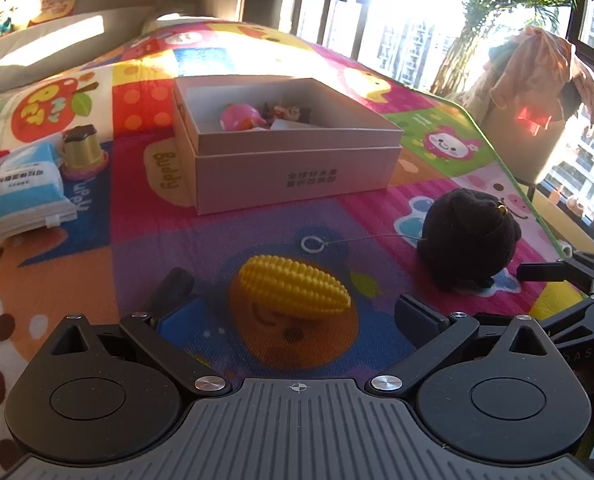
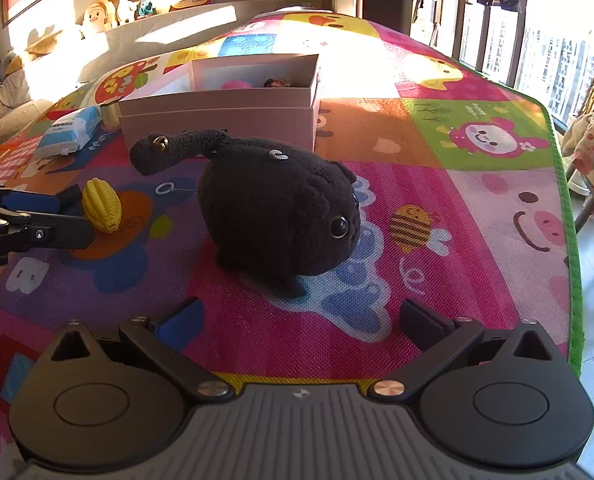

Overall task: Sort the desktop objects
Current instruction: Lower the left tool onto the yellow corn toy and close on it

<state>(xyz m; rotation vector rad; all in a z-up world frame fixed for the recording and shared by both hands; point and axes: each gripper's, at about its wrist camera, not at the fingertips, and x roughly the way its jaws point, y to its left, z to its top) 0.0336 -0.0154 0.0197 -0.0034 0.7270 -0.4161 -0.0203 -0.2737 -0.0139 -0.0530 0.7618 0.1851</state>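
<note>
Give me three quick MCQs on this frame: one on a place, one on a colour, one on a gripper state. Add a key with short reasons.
1. Where is the toy corn?
A. inside the box
B. on the mat, between the left hand-held gripper's fingers
C. on top of the plush

2. What colour is the plush toy in front of the right hand-held gripper?
A. black
B. white
C. green

3. How does the left hand-held gripper stand?
A. shut on the corn
B. shut on nothing
C. open

Key: 1 B, the corn lies on the play mat, short of the cardboard box. 2 A, its fur is black all over. 3 C, its fingers stand wide on either side of the corn.
</note>
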